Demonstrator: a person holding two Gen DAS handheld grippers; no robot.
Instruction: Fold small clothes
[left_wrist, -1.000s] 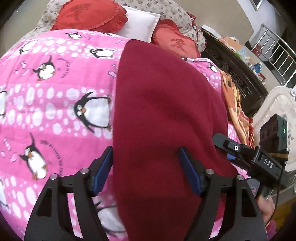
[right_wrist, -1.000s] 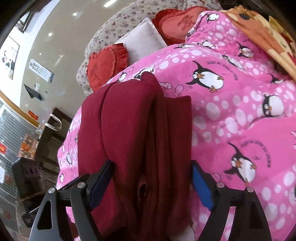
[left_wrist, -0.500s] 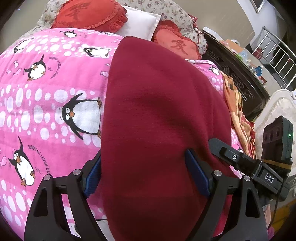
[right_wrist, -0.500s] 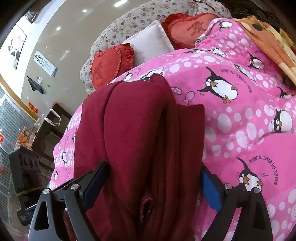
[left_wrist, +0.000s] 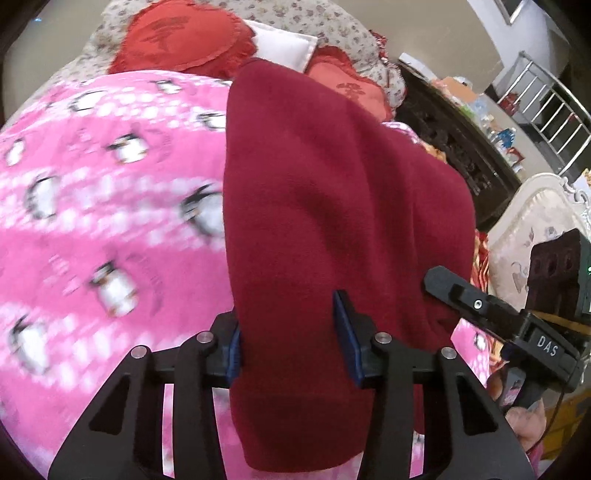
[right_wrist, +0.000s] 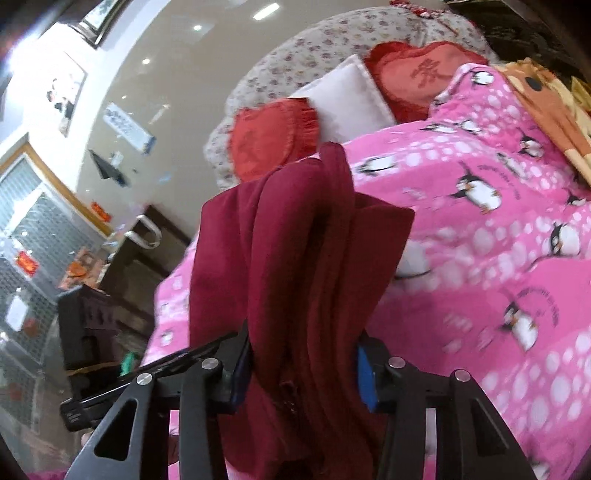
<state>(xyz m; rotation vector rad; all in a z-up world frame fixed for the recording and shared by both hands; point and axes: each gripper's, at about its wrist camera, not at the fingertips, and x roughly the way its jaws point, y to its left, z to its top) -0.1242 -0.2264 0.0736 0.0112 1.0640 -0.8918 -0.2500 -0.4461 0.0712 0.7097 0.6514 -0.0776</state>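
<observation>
A dark red fleece garment (left_wrist: 332, 184) lies lengthwise on the pink penguin blanket (left_wrist: 110, 221). Its near end is bunched between the blue pads of my left gripper (left_wrist: 291, 334), whose jaws are closing and press on the cloth. In the right wrist view the same garment (right_wrist: 295, 240) hangs in thick folds, raised off the blanket (right_wrist: 480, 277). My right gripper (right_wrist: 303, 369) is closing on that bundle, both pads against it. The right gripper (left_wrist: 480, 306) also shows at the garment's right edge in the left wrist view.
Two red heart cushions (left_wrist: 181, 37) (right_wrist: 421, 77), a white pillow (right_wrist: 347, 99) and a floral bolster (left_wrist: 325, 22) sit at the bed's head. An orange patterned blanket (right_wrist: 546, 107) lies along one side. Dark carved furniture (left_wrist: 454, 140) and a cream chair (left_wrist: 535, 236) stand beside the bed.
Both grippers' jaws have narrowed from wide open onto the garment's near end. The cloth is now bunched and lifted off the blanket, and both hands have risen.
</observation>
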